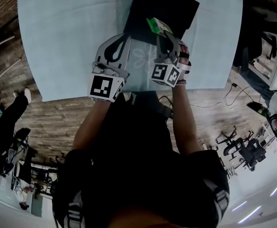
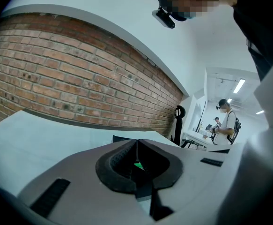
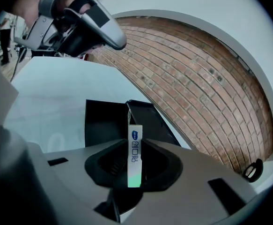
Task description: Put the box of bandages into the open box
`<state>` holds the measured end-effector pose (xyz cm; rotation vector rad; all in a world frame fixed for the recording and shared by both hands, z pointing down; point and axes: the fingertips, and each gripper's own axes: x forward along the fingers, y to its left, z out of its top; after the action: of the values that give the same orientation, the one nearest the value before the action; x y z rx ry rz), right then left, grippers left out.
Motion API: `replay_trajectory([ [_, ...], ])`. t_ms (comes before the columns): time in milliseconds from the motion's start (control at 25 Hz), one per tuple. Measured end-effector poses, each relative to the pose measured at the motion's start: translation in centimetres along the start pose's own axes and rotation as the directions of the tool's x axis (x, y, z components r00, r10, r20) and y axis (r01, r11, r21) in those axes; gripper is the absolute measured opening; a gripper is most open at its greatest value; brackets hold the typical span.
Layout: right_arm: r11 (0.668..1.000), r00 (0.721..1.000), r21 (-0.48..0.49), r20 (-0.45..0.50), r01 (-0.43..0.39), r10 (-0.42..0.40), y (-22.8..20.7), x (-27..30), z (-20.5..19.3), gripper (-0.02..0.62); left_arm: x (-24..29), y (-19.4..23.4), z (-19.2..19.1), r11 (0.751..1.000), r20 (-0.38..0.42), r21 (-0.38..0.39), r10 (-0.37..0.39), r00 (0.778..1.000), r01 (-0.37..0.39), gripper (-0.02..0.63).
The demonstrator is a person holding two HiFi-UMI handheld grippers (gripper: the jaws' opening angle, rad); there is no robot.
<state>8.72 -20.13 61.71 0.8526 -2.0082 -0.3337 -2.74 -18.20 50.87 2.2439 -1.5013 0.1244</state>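
The box of bandages (image 1: 157,26) is a thin white carton with blue print and a green end. My right gripper (image 1: 165,35) is shut on it and holds it upright, just over the near edge of the open black box (image 1: 174,6). In the right gripper view the carton (image 3: 135,139) stands edge-on between the jaws of the right gripper (image 3: 135,162), with the black box (image 3: 103,121) right behind it. My left gripper (image 1: 115,41) hovers beside it to the left, over the table. Its jaws (image 2: 136,146) are shut, with nothing between them.
The light blue table (image 1: 67,42) carries only the black box. A brick wall (image 2: 70,83) runs behind the table. A person (image 2: 227,123) stands far off at desks. Office chairs (image 1: 245,148) and cables lie on the wooden floor to the right.
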Motion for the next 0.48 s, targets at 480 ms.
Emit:
replay_trajectory([
  [480,0.973,0.995,-0.228,-0.085,0.026,-0.047,0.6,2.2,0.1,0.101,-0.1,0.5,0.5,1.0,0.009,-0.004,-0.005,1.0,0.006,0.04],
])
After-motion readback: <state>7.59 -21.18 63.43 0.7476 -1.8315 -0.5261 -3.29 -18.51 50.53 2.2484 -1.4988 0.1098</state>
